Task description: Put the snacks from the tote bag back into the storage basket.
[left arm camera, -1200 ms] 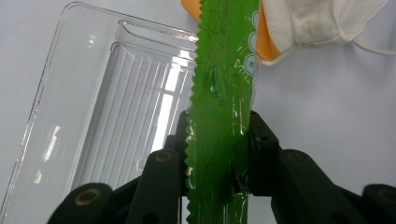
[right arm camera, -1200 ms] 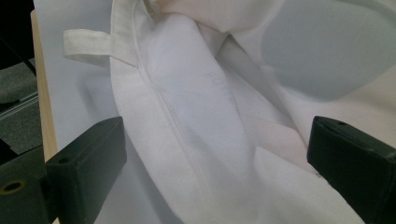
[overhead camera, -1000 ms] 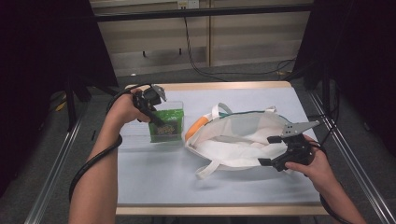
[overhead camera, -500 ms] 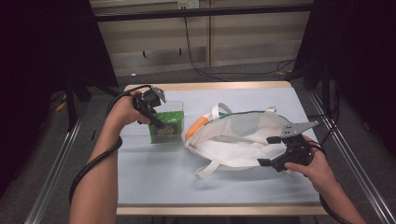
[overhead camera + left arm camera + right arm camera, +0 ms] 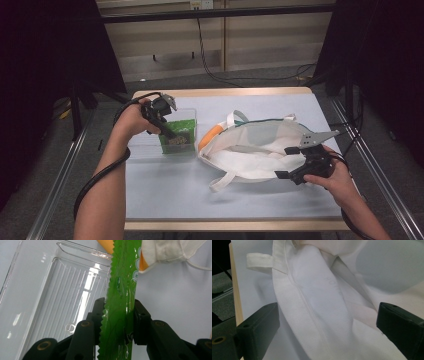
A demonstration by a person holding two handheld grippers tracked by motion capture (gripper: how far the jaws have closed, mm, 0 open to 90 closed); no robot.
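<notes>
So you've got the bench (image 5: 165, 195) with its pale blue top under everything, and the biggest thing on it is the white cloth bag (image 5: 255, 150), lying flat with its mouth gaping. Your right gripper (image 5: 295, 162) sits at the bag's near rim with the jaws spread wide, one on each side of the bag's hemmed edge (image 5: 312, 312). In the right gripper view that hem runs up between the jaws without either pad pressing on it, so nothing is actually gripped there. Over by your left gripper (image 5: 167, 127) there's a clear plastic tray (image 5: 62, 290), lying just behind and to the side of those jaws, ribbed bottom showing. The left jaws are pinched on the green packet (image 5: 120, 312), which stands on edge between them, its zigzag seal running straight up away from the jaws, right over the tray's rim. Just past the packet's far end is something orange (image 5: 106, 245), tucked against the bag's edge.
</notes>
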